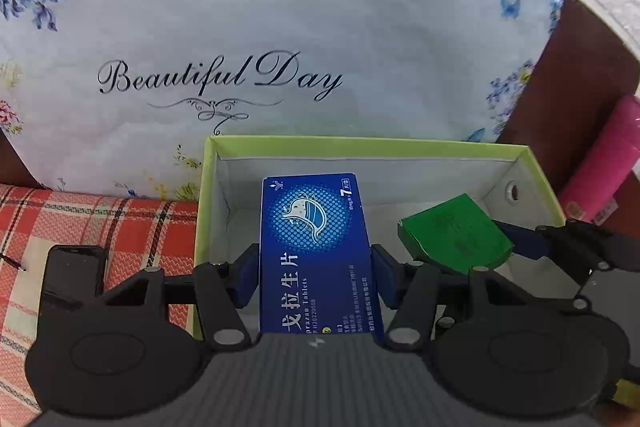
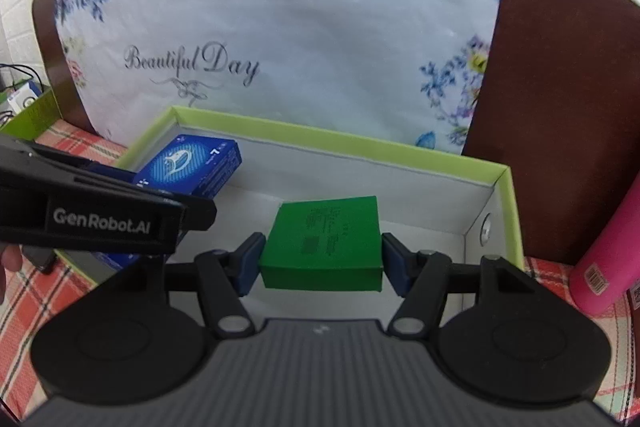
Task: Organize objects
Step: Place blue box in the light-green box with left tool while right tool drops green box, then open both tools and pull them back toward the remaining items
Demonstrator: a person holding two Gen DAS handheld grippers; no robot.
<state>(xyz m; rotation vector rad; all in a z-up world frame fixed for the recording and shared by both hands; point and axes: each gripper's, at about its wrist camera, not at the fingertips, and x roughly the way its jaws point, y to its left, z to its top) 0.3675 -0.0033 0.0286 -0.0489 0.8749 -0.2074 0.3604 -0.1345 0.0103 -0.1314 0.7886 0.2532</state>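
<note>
My left gripper is shut on a blue tablet box and holds it over the left part of an open green-rimmed cardboard box. My right gripper is shut on a green box over the right part of the same cardboard box. In the left wrist view the green box shows at the right with the right gripper behind it. In the right wrist view the blue tablet box and the left gripper's body show at the left.
A floral pillow printed "Beautiful Day" leans on a brown headboard behind the box. A pink bottle lies at the right. A black phone lies on the red plaid sheet at the left.
</note>
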